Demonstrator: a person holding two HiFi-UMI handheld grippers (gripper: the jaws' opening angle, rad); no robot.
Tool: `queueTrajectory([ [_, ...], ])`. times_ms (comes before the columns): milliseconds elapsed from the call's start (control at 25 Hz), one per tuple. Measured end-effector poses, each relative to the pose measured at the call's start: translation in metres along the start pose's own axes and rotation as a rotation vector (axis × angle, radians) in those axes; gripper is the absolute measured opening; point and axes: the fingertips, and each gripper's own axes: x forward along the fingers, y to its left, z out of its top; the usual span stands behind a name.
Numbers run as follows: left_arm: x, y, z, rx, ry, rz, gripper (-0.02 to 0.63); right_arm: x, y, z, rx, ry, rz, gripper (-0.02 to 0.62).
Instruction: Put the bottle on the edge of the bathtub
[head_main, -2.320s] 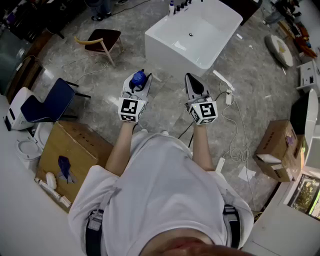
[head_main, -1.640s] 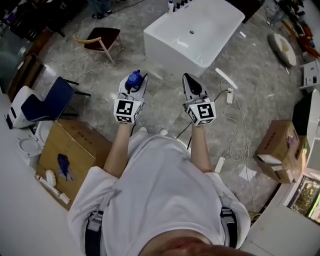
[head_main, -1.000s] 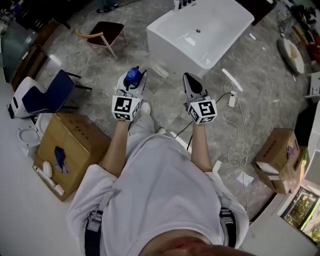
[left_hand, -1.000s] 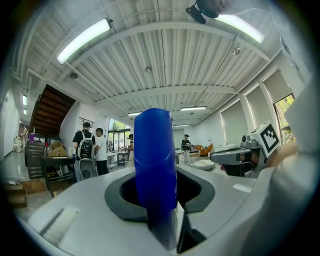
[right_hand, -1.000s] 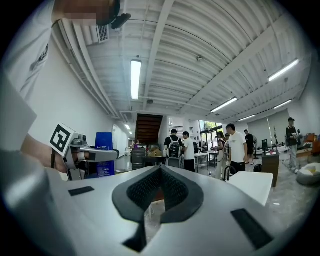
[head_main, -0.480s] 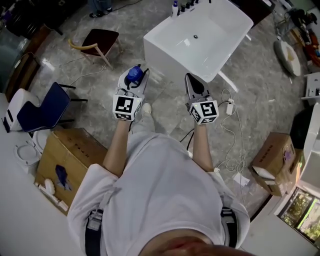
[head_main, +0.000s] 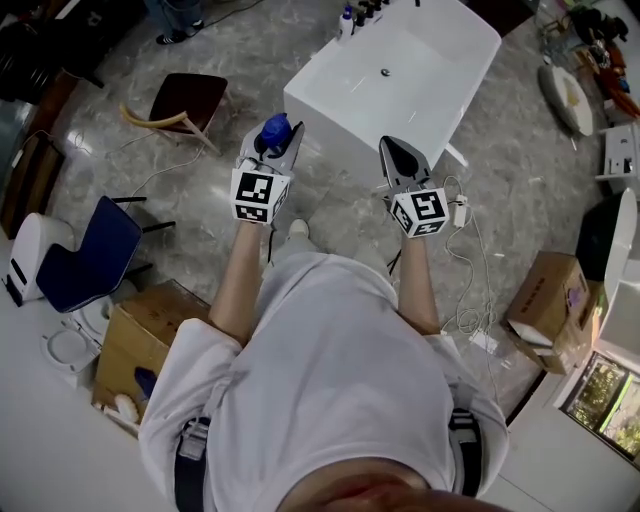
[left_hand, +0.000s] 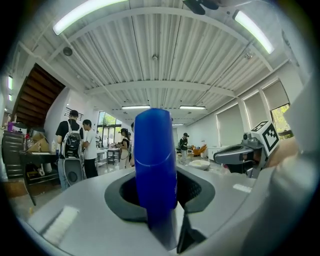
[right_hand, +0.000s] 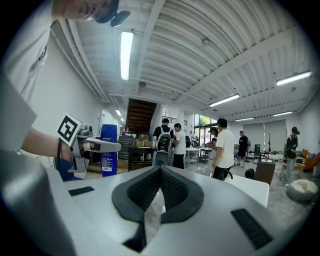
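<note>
A grey marbled floor (head_main: 520, 190) carries a wooden chair with a dark seat (head_main: 185, 100), a blue chair (head_main: 95, 255), a cardboard box (head_main: 150, 335) near it, and loose white cables (head_main: 470, 310). Overhead, a ribbed white ceiling (left_hand: 160, 55) holds long strip lights (left_hand: 85, 15). Tall windows (left_hand: 272, 107) line one side. A dark staircase (right_hand: 140, 117) rises against a white wall.

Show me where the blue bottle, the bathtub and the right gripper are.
blue bottle (left_hand: 155, 160): left gripper view, middle of its body.
bathtub (head_main: 335, 128): head view, its near outer wall.
right gripper (right_hand: 160, 172): right gripper view, where its closed jaw tips meet.
</note>
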Motion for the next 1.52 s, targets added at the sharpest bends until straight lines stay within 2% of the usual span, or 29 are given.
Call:
queueTrajectory([
  [280,0.038,0.039,-0.008,-0.002,0.015,-0.005,0.129,0.048,-0.023,0.009,-0.022,-0.001,-0.005,0.0],
  [520,0.087,0.061,-0.016,-0.003,0.037,0.002,0.129,0.09,-0.07,0.002,0.01,-0.019,-0.035,0.0],
  [720,0.148,0.083,-0.027,0.005,0.042,0.003,0.129,0.131,-0.121,-0.003,0.02,-0.067,-0.05,0.0],
  [960,0.232,0.113,-0.036,0.006,0.044,0.013,0.129,0.192,-0.186,-0.011,0.037,-0.109,-0.034,0.0],
  [1120,0.288,0.125,-0.048,0.029,0.047,-0.007,0.129,0.23,-0.224,-0.023,0.046,-0.114,-0.016,0.0],
  [1520,0.397,0.15,-0.09,0.055,0.039,-0.056,0.129,0.31,-0.281,-0.066,0.091,-0.092,-0.004,0.0],
])
